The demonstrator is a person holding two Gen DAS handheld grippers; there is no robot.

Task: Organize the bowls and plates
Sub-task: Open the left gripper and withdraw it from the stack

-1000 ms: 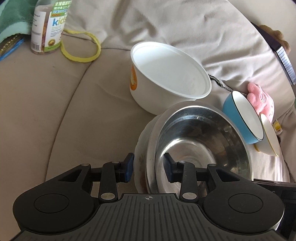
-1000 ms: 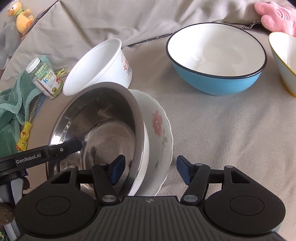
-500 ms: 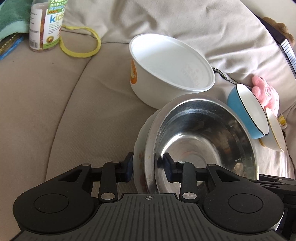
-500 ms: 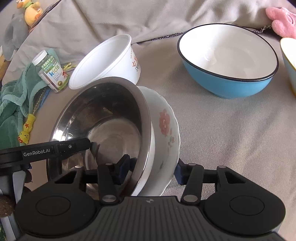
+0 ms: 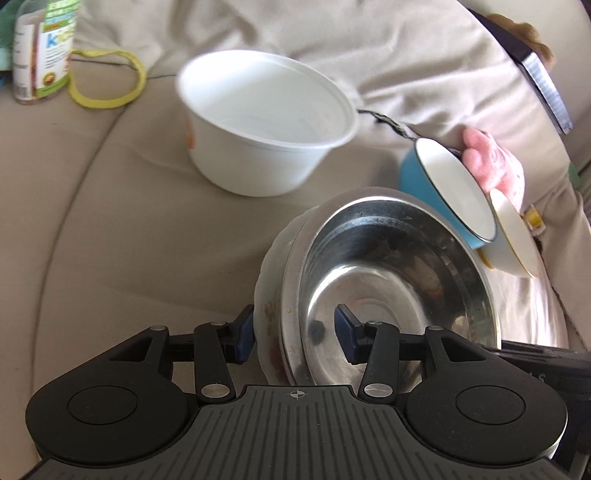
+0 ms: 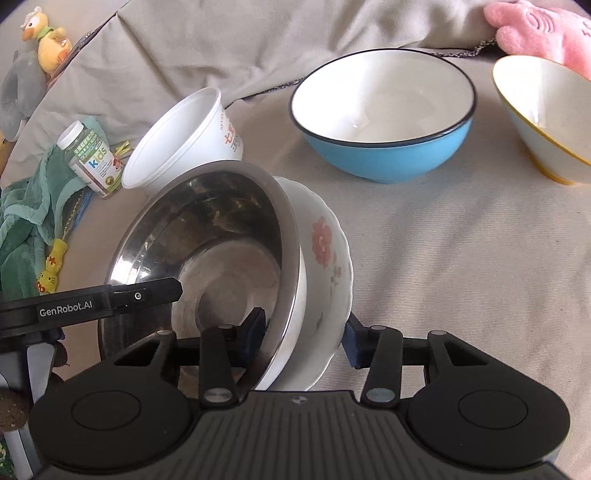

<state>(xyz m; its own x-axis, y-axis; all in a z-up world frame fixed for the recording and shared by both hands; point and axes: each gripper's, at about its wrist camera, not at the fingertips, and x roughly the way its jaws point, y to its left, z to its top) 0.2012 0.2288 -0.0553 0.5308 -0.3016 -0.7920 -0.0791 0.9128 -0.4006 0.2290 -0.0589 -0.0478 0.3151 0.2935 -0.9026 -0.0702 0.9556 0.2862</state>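
Beige sofa cushion [image 6: 461,258] under everything, crumpled cover behind; I have both tools on the same stack; steel bowl [image 5: 388,280] nested in floral bowl [image 6: 328,258], the pair tilted on edge. Left gripper [image 5: 295,334] straddles the near rims, one pad outside the floral bowl, the other inside the steel bowl; pads look to touch both, so pinching the stack, though I cannot be sure of pressure. Right gripper [image 6: 304,336] takes the opposite side the same way: one pad inside the steel bowl, one against the floral bowl's outer wall, pressed in on the pair. From the right wrist I see the left tool's finger reaching over the steel rim. White tub [image 5: 266,125] sits just behind the stack, tipped on its side, apart from it in the left view. Blue bowl [image 6: 384,114] upright on the cushion, beyond the stack; cream bowl [image 6: 543,114] beside it, yellow-rimmed. Pink plush [image 6: 543,33] behind those two; vitamin bottle [image 6: 92,158] lies on a green towel [image 6: 26,221] at far left; yellow band [image 5: 107,79] by the bottle.
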